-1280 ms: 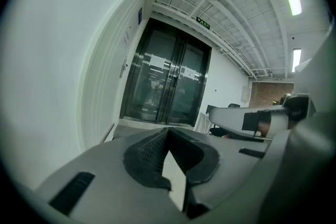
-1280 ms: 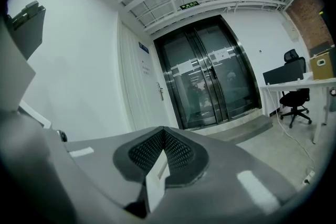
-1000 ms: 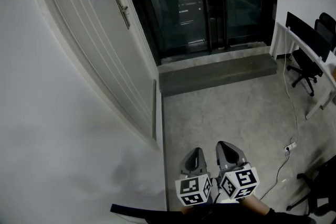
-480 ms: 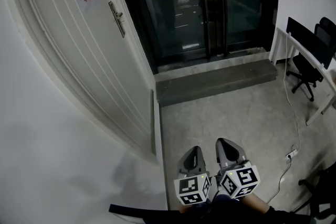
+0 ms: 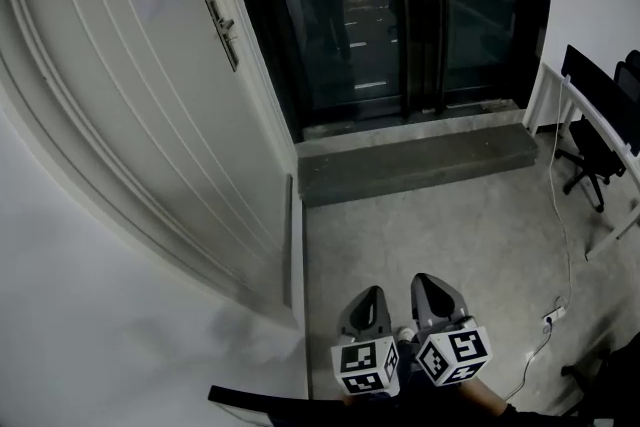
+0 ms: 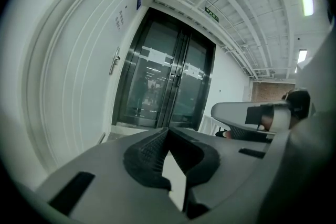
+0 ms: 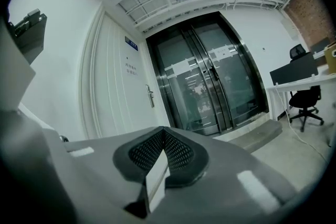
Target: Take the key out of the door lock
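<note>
The left gripper (image 5: 368,303) and right gripper (image 5: 438,293) have jaws shut and empty, so walk to the far left door (image 5: 150,125) and open 1 by its lock (image 5: 222,31), where the key is too small to see.

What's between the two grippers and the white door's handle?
In the head view, only bare grey floor lies between the left gripper, the right gripper and the white door with its handle.

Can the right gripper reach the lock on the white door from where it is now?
Probably not yet. The right gripper, shut, is held low near the body, and the door lock is well ahead on the left. Only bare floor lies between, so nothing blocks the way.
</note>
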`<state>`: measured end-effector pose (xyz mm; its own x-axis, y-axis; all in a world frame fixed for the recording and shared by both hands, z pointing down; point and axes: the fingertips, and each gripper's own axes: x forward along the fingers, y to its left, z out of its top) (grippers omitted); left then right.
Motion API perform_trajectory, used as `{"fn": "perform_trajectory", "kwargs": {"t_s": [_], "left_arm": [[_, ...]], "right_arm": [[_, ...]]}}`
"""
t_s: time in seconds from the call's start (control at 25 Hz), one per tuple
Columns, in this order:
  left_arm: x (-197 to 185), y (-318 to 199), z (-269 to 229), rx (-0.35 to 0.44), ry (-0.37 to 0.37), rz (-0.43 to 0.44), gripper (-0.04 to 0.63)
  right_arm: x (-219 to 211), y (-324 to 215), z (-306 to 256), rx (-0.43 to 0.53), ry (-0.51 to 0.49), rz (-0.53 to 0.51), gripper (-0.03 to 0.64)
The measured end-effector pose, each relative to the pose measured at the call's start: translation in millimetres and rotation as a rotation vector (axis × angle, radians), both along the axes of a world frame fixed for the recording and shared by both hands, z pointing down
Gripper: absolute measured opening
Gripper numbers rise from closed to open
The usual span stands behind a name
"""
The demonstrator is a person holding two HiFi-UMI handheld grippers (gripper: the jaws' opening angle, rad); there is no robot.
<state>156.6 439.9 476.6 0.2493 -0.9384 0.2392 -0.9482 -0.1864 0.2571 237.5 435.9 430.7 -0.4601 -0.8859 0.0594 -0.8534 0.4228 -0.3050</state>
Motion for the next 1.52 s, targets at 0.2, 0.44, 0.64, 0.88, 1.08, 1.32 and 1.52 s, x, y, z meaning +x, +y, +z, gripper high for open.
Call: {"fn": "perform_trajectory", "kwargs": {"t_s": [0.2, 0.44, 0.64, 0.88, 1.08, 1.32, 1.52], "left_arm": [[6, -60, -3, 0.006, -0.005, -0.032, 0.0], [27, -130, -15, 0.01, -0.003, -0.051, 0.0], [37, -173, -20, 0.01, -0.015, -0.071, 0.0], [50, -206, -15, 0.008, -0.02, -0.098, 0.0], [46, -227, -17, 0.01, -0.029, -0.12, 0.0], [35, -252, -14, 0.004, -0.02, -0.134, 0.0], [28, -294, -16, 0.022, -0.026, -0.101, 0.0]], "right_arm": [[-1, -64, -4, 0.009, 0.001, -0.055, 0.002], [12, -135, -12, 0.001, -0.001, -0.098, 0.002], [23, -181, -16, 0.0, -0.011, -0.12, 0.002], [35, -213, -9, 0.003, -0.013, -0.156, 0.002], [35, -235, -14, 0.013, -0.03, -0.169, 0.002], [31, -261, -10, 0.003, -0.035, -0.158, 0.002], [23, -299, -8, 0.01, -0.047, -0.131, 0.002]]}}
